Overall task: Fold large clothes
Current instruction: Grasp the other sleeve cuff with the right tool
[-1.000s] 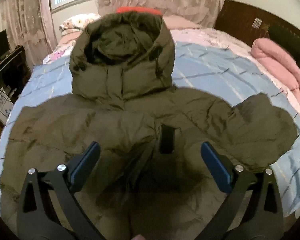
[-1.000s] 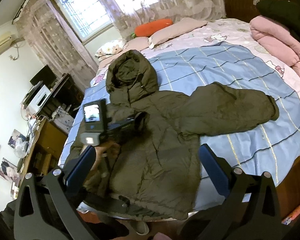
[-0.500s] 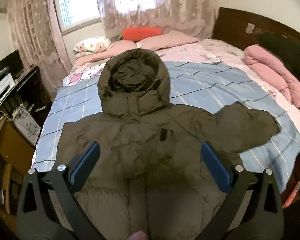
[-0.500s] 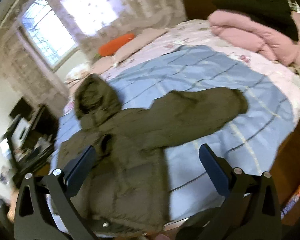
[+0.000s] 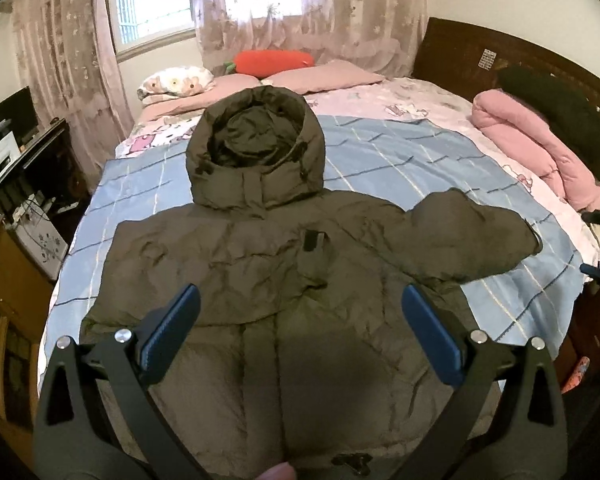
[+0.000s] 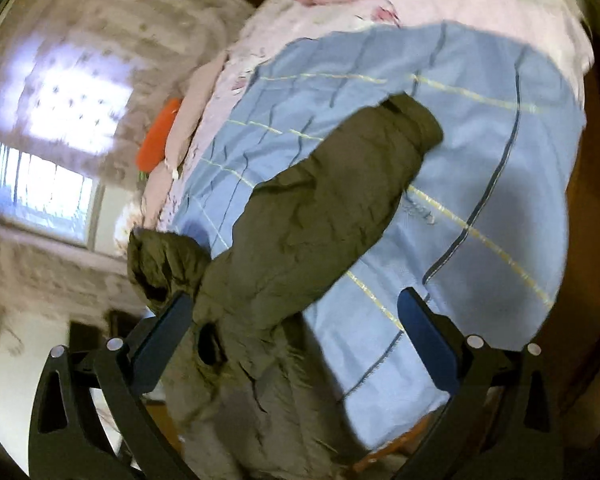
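Left tool (image 5: 298,312) hangs over the lower front of the jacket (image 5: 284,280) with both blue pads spread wide and nothing between them; the right tool (image 6: 292,320) is likewise spread and empty, tilted steeply in a blurred view above the jacket's chest and outstretched sleeve (image 6: 332,208); one olive hooded jacket lies face up on the bed (image 5: 420,160), on a blue checked sheet (image 5: 400,168); its long axis runs from the hem at the near foot edge up to the hood (image 5: 256,152), which points toward the pillows and the window (image 5: 152,4); one sleeve reaches out sideways to the right, its cuff stopping short of the sheet's right edge, while the other looks folded across the left side of the body; bare blue sheet shows beyond the hood, along the left flank and around the right sleeve, so open room lies on three sides, while the hem sits right at the near edge; to the left the bed borders a dark desk (image 5: 24,168) with clutter; to the right a rolled pink quilt (image 5: 540,160) with one dark garment (image 5: 560,120) on it lies against the wooden headboard (image 5: 480,52); two pink pillows (image 5: 324,76), one floral pillow (image 5: 176,80) and one red-orange cushion (image 5: 276,60) line the far end.
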`<state>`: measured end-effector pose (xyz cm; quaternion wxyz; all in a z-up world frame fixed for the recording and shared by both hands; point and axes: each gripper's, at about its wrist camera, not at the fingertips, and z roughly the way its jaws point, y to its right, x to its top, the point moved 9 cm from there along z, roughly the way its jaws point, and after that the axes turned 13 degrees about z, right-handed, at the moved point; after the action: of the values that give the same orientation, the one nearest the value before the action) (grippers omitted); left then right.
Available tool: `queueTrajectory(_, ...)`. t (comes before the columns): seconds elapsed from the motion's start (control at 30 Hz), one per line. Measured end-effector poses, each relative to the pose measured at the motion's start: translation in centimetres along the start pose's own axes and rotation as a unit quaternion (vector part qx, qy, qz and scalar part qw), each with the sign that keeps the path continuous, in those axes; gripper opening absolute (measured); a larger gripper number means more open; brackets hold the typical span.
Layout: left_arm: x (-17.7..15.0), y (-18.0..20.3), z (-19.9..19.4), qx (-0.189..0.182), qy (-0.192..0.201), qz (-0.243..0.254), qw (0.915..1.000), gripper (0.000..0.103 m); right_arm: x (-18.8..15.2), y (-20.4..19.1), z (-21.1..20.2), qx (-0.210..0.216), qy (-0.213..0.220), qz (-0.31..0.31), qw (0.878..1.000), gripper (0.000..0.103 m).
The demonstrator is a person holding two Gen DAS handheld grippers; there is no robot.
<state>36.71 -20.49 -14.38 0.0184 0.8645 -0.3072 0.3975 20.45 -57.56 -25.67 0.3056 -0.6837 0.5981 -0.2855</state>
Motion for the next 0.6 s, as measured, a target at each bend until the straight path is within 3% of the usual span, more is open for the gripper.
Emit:
queueTrajectory(0.1,0.2,-0.7,-0.3,-0.003,0.005,-0.012,0.9999,0.101,1.1,0.5,1.6,-0.003,0.005,0.014,1.0,0.09)
queueTrajectory(0.37,0.1,-1.6,-0.8,0.017,0.025,0.016,0.9994,0.101,3.5,3.4,5.0,-0.071,0.058,0.026,0.995,0.089)
queueTrajectory(0.6,-1.1,-1.9,0.9,0.01,-0.002,0.011,0.9999,0.101,5.7,5.3,7.6,-0.104,0.096,0.034,0.989,0.089)
